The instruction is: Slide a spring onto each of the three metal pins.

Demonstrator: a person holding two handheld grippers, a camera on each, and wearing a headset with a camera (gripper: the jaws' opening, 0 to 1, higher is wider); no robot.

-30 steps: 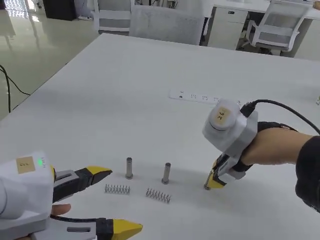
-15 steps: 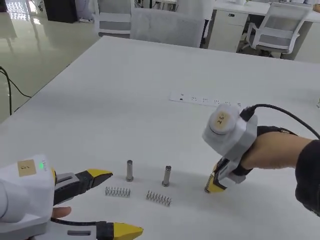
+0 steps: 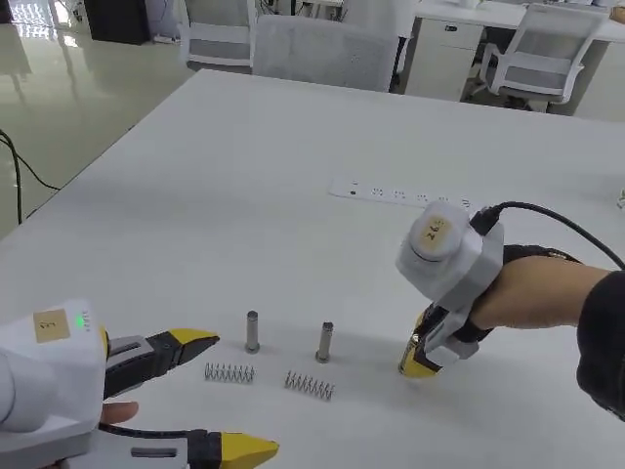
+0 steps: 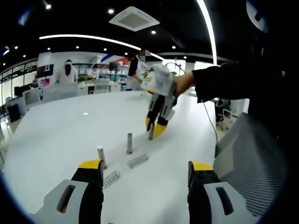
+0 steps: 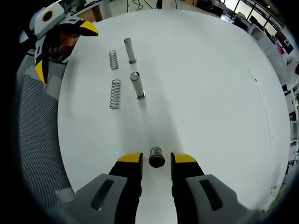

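The left gripper (image 3: pixel 220 394) is low at the near edge of the counter (image 3: pixel 293 176). Its jaws are wide apart and hold nothing. The left pin (image 3: pixel 253 330) and the middle pin (image 3: pixel 325 341) stand up straight. The left spring (image 3: pixel 229 372) and the right spring (image 3: pixel 310 385) lie flat just in front of them. The right gripper (image 3: pixel 420 363) points down at the third pin (image 5: pixel 156 157). Its jaws sit on both sides of it, with a thin gap on each side.
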